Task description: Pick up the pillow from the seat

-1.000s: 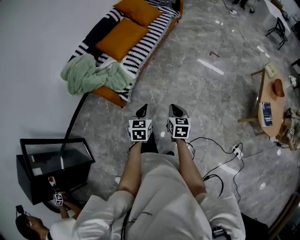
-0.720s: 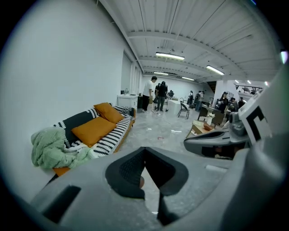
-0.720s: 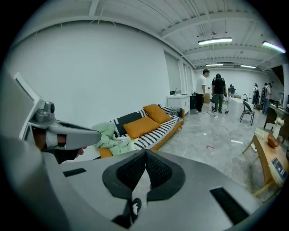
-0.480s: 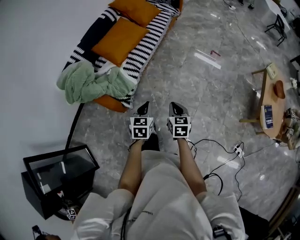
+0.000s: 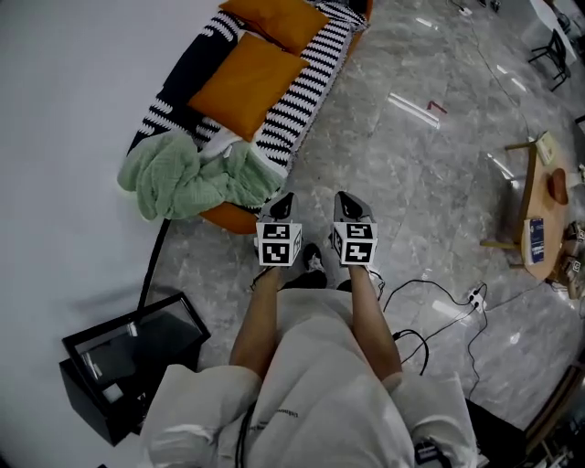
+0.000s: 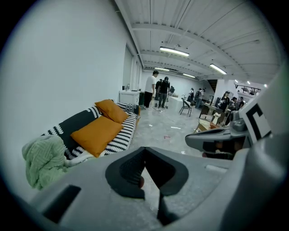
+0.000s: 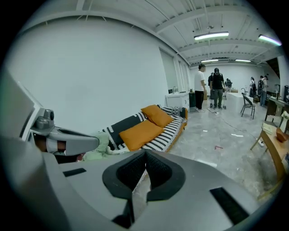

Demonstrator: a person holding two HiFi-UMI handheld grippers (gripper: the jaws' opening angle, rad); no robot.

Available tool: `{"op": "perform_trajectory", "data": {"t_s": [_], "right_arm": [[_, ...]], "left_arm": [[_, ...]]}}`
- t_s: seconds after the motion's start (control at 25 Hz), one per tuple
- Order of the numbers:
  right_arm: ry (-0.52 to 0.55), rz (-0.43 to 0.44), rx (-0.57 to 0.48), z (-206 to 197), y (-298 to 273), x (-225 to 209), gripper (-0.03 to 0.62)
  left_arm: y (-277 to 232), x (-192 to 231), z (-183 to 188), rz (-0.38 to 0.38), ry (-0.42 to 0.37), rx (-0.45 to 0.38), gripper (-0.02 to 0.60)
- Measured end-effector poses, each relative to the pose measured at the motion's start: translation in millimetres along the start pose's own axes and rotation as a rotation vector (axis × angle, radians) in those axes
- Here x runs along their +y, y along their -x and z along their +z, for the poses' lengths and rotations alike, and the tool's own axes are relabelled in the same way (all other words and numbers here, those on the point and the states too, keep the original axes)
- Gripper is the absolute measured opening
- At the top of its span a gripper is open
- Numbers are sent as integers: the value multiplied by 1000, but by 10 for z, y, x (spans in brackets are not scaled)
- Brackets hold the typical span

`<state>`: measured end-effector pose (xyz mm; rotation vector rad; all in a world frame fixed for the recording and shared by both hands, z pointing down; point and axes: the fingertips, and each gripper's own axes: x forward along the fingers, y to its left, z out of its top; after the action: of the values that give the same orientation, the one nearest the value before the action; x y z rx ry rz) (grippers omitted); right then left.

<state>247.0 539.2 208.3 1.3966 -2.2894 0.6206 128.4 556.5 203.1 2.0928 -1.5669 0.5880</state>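
Two orange pillows lie on a sofa seat with a black-and-white striped cover. The nearer pillow lies flat. The farther one leans at the sofa's far end. My left gripper and right gripper are held side by side over the floor, just short of the sofa's near end. Both are shut and hold nothing. Neither touches a pillow.
A crumpled green blanket covers the sofa's near end. A black open case sits on the floor at the left by the wall. Cables trail at the right, near a small wooden table. People stand far down the hall.
The sofa and blanket have drawn closer to the grippers as the person steps toward them. The black case has slid lower in view. Both grippers stay shut, side by side.
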Motion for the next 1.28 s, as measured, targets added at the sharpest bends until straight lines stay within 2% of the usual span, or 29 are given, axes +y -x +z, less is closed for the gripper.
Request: {"op": "perform_trajectory", "data": {"t_s": [0.2, 0.36, 0.88, 1.28], "right_arm": [[-36, 4, 6, 87, -357, 132, 8], [4, 33, 7, 288, -614, 303, 8], [66, 96, 23, 807, -1430, 594, 8], [45, 129, 58, 1177, -2202, 379, 8]], "left_arm": [[-69, 375, 215, 10, -6, -25, 8], [-114, 647, 396, 22, 7, -54, 9], [-517, 1350, 612, 116, -7, 9, 9], [-1223, 1783, 971, 147, 14, 51, 8]]}}
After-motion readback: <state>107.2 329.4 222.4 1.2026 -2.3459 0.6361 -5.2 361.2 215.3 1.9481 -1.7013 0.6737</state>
